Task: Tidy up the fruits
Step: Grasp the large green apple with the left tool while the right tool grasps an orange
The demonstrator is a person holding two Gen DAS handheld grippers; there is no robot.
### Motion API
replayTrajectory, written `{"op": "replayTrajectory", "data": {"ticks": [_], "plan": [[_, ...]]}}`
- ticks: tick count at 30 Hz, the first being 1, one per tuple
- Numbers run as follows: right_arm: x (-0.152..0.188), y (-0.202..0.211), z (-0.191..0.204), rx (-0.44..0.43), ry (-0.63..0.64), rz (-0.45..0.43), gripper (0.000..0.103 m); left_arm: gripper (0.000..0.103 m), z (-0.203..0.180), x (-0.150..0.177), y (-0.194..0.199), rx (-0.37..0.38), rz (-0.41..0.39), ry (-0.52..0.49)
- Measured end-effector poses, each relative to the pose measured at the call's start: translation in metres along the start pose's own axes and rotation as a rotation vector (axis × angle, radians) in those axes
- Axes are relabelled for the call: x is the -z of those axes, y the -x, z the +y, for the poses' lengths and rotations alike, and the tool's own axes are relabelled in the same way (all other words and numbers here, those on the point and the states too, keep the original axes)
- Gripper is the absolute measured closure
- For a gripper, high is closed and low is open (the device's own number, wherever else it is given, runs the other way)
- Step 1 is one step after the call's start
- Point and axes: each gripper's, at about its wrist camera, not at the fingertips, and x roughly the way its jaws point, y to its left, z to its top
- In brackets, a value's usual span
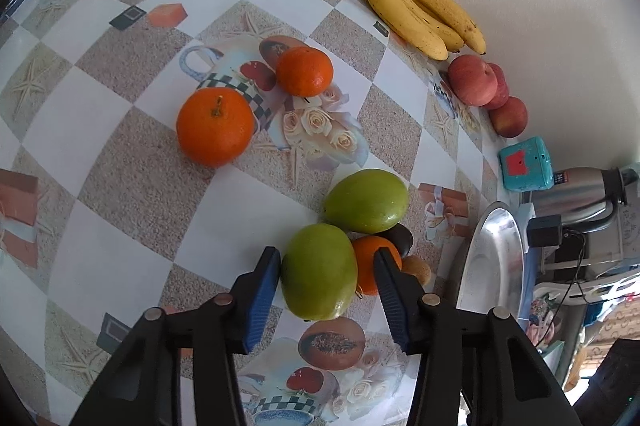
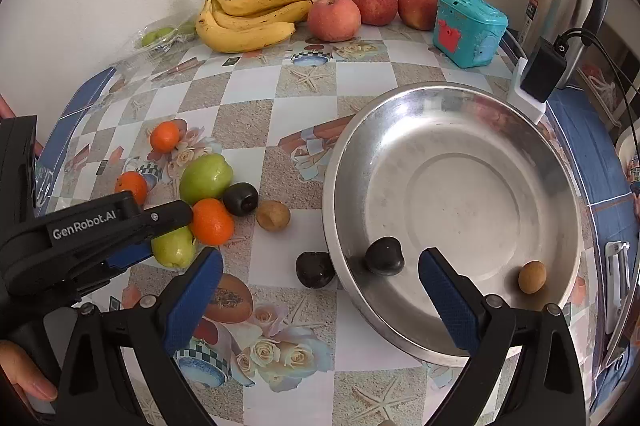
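Left gripper (image 1: 326, 300) straddling near green fruit (image 1: 319, 277) on table (image 1: 132, 266); jaws partly apart, left pad touching the skin, right pad just clear, grip not confirmed. Touching behind it: tangerine (image 1: 366, 262), dark fruit (image 1: 400, 236), second green fruit (image 1: 366, 201). Right gripper (image 2: 320, 290) hovering with jaws wide apart over rim of steel pan (image 2: 452, 186) containing dark plum (image 2: 384, 255). Farther back: bananas (image 2: 252, 14), apples (image 2: 334, 17) lying against wall.
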Motion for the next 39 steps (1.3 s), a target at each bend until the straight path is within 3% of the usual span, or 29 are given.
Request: {"op": "replayTrajectory", "data": {"ticks": [2, 3, 12, 20, 27, 39], "plan": [[0.000, 0.000, -0.001, -0.002, -0.005, -0.001, 0.005, 0.054, -0.001, 0.001, 0.001, -0.006, -0.002, -0.001], [0.000, 0.000, -0.001, -0.004, -0.007, -0.001, 0.005, 0.061, -0.001, 0.001, 0.002, -0.026, -0.006, -0.004], [-0.002, -0.005, -0.002, -0.029, -0.020, -0.003, 0.005, 0.061, 0.002, -0.001, 0.006, -0.053, -0.015, 0.010], [-0.010, -0.014, 0.015, -0.131, -0.026, -0.009, 0.006, 0.061, 0.006, -0.013, 0.024, -0.102, -0.083, 0.017], [-0.014, -0.029, 0.043, -0.176, 0.034, 0.022, 0.028, 0.061, 0.016, -0.024, 0.040, -0.187, -0.136, 0.031], [-0.015, -0.058, 0.070, -0.180, 0.096, 0.089, 0.052, 0.061, 0.022, -0.030, 0.050, -0.199, -0.164, 0.054]]}}
